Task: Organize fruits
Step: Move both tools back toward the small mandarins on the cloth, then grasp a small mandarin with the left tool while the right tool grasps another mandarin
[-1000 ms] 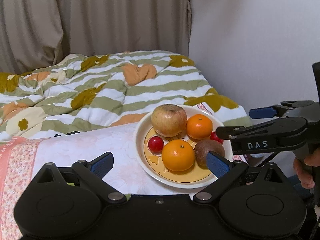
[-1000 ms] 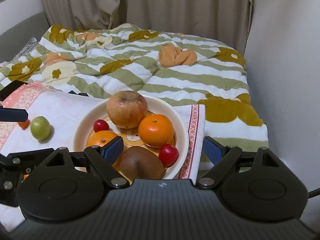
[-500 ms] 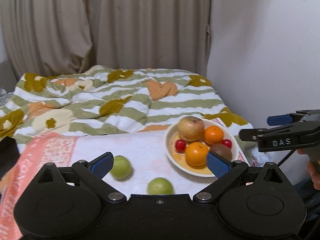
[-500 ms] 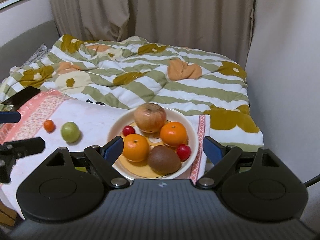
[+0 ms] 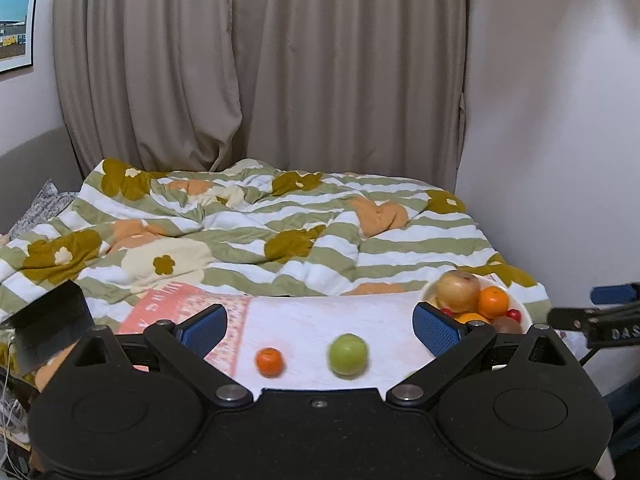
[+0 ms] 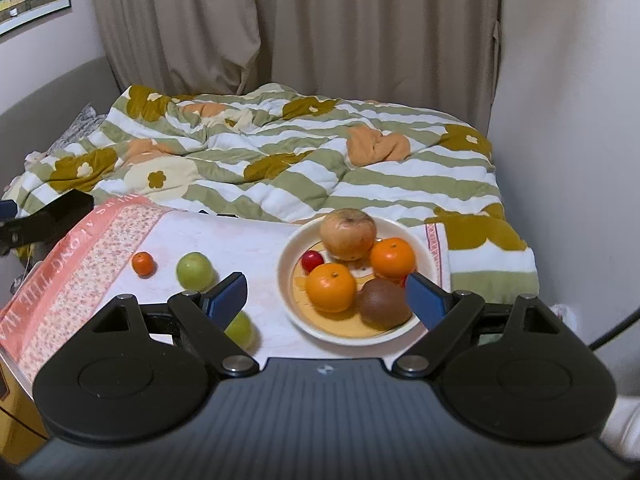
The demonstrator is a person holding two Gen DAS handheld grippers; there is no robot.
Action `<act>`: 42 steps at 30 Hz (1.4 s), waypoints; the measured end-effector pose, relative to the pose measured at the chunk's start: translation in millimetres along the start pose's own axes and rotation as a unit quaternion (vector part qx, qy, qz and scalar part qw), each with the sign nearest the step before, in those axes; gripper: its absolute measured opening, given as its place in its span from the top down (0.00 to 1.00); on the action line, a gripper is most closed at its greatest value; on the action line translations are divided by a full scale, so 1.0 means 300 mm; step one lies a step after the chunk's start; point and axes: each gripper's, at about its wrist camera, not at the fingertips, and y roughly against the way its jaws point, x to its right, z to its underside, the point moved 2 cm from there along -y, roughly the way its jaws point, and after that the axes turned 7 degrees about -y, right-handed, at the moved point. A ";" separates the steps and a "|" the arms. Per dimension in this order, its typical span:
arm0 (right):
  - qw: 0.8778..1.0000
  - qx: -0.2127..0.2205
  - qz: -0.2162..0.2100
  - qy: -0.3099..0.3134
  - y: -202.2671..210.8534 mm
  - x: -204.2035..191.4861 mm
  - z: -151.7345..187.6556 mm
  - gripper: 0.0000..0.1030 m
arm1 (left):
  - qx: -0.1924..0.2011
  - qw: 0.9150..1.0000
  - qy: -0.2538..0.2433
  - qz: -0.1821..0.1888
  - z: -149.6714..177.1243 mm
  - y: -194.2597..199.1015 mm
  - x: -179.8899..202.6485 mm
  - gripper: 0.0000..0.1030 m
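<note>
Both grippers, left [image 5: 320, 330] and right [image 6: 326, 294], empty, fingers spread wide. Plate [image 6: 288, 276] on cloth holds five-plus fruits; small orange [image 6: 143, 263] and two green fruits [image 6: 195, 271] lie loose to its left.

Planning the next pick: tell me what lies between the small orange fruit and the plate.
A green fruit sits on the cloth between the small orange fruit and the plate, in the right wrist view.

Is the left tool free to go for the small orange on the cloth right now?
Probably yes. The left tool is open and holds nothing, and the small orange lies alone on the cloth straight ahead, apart from the green apple.
</note>
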 end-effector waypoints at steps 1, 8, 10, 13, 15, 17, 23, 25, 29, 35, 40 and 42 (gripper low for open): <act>1.000 0.000 0.007 -0.004 0.004 -0.025 0.012 0.01 | 0.000 1.000 -0.004 0.003 0.000 -0.004 -0.020 0.02; 0.998 -0.019 0.045 -0.041 -0.008 -0.159 0.092 0.01 | -0.007 0.999 -0.039 0.030 0.033 -0.050 -0.166 0.02; 0.997 -0.023 0.056 -0.053 -0.017 -0.197 0.118 0.01 | -0.013 0.998 -0.048 0.044 0.045 -0.077 -0.201 0.02; 0.994 -0.025 0.068 -0.076 -0.037 -0.252 0.153 0.01 | -0.023 0.996 -0.062 0.067 0.065 -0.126 -0.243 0.02; 0.992 -0.031 0.078 -0.092 -0.061 -0.287 0.178 0.01 | -0.033 0.994 -0.072 0.081 0.079 -0.169 -0.271 0.02; 0.990 -0.037 0.090 -0.104 -0.086 -0.317 0.199 0.01 | -0.045 0.991 -0.081 0.099 0.096 -0.217 -0.295 0.02; 0.980 -0.051 0.113 -0.154 -0.172 -0.373 0.256 0.01 | -0.070 0.983 -0.108 0.134 0.134 -0.351 -0.336 0.03; 0.977 -0.061 0.119 -0.164 -0.206 -0.388 0.276 0.01 | -0.081 0.979 -0.110 0.148 0.148 -0.397 -0.350 0.04; 0.976 -0.071 0.134 -0.159 -0.264 -0.421 0.308 0.01 | -0.098 0.974 -0.119 0.167 0.173 -0.481 -0.347 0.06; 0.971 -0.089 0.142 -0.173 -0.358 -0.430 0.344 0.03 | -0.116 0.967 -0.143 0.178 0.218 -0.598 -0.305 0.16; 0.970 -0.089 0.135 -0.181 -0.399 -0.438 0.357 0.04 | -0.136 0.961 -0.157 0.185 0.245 -0.665 -0.277 0.33; 0.970 -0.094 0.136 -0.181 -0.419 -0.441 0.360 0.04 | -0.138 0.959 -0.160 0.187 0.252 -0.678 -0.267 0.35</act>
